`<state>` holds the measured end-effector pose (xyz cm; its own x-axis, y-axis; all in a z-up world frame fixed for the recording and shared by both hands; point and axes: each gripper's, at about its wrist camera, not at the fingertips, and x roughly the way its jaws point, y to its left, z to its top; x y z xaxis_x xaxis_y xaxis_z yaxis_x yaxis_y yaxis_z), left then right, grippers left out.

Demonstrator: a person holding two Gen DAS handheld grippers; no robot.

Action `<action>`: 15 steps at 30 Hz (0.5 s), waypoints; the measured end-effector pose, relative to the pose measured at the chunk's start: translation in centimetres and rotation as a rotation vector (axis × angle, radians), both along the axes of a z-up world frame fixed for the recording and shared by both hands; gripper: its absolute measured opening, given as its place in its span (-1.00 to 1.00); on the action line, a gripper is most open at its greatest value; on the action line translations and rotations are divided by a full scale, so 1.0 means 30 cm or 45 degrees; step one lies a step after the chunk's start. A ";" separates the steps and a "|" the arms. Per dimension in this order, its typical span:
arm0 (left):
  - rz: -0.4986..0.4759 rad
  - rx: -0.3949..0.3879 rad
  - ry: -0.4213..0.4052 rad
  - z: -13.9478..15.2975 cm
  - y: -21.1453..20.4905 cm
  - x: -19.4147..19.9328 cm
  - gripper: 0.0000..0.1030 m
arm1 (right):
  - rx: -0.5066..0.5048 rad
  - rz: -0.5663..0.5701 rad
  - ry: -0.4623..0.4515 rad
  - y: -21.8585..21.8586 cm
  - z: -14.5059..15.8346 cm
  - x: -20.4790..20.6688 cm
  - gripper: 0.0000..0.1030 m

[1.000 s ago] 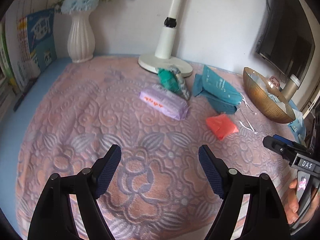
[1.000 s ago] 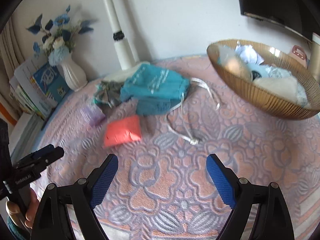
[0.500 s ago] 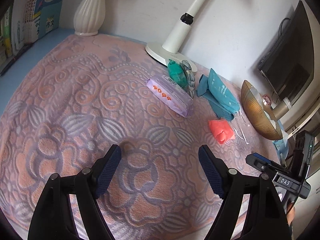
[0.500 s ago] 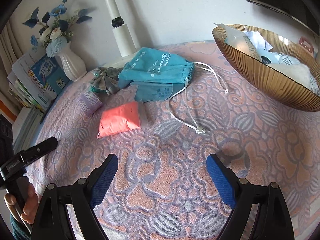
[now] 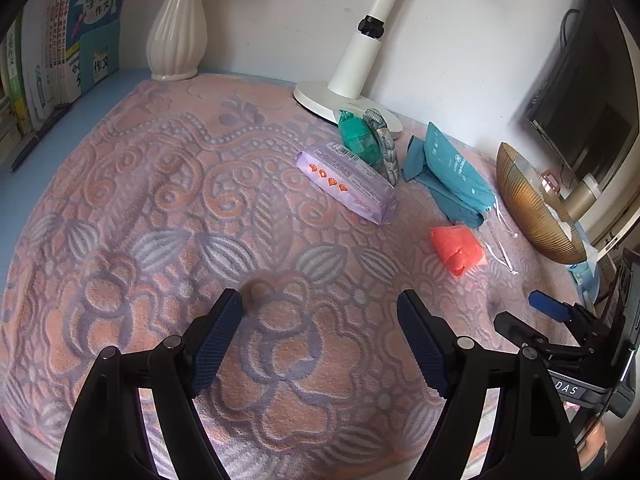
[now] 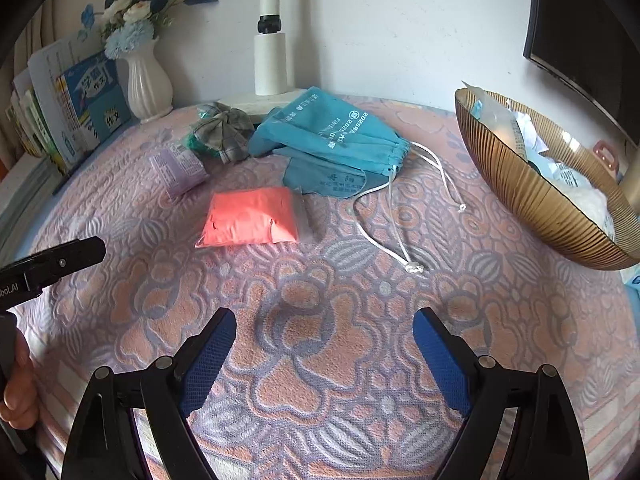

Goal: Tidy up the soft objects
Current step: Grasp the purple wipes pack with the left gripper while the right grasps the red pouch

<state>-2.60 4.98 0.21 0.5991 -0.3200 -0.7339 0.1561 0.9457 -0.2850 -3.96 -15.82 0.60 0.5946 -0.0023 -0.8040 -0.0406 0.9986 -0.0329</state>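
Observation:
On the patterned pink cloth lie a red-orange soft packet (image 6: 251,217) (image 5: 458,249), a teal drawstring bag (image 6: 332,136) (image 5: 450,168) with white cords (image 6: 384,240), a lilac tissue pack (image 5: 346,178) (image 6: 178,168) and a plaid fabric scrunchie (image 6: 224,132) (image 5: 384,142) beside a green item (image 5: 354,134). My right gripper (image 6: 322,346) hovers open over bare cloth, short of the red packet. My left gripper (image 5: 320,326) is open too, above empty cloth nearer the front. Neither holds anything.
A gold ribbed bowl (image 6: 516,184) (image 5: 528,208) with several soft items sits at the right. A white lamp base (image 5: 340,98), a white vase (image 5: 178,36) and books (image 5: 60,40) line the back wall. A monitor (image 5: 580,92) stands behind the bowl.
The right gripper has moved closer to the red packet and the teal bag, which now look larger. The left view has rolled and shifted a little; both grippers' jaws stay open.

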 end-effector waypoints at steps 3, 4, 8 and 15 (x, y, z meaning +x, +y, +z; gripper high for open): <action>-0.015 0.131 0.016 0.035 -0.038 -0.028 0.52 | 0.143 0.032 0.082 -0.013 0.007 0.008 0.73; -0.045 0.168 0.007 0.056 -0.053 -0.037 0.52 | 0.258 0.047 0.108 -0.025 0.013 0.013 0.73; -0.136 0.212 -0.082 0.188 -0.112 -0.020 0.77 | 0.371 0.004 0.144 -0.009 0.056 0.083 0.73; -0.024 0.147 -0.006 0.122 -0.168 0.254 0.77 | 0.174 0.007 0.069 0.081 0.027 0.190 0.72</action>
<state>5.03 -0.07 3.86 0.5971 -0.2445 -0.7640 0.1749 0.9692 -0.1734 1.74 -13.40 1.41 0.5503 0.1124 -0.8274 -0.0438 0.9934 0.1058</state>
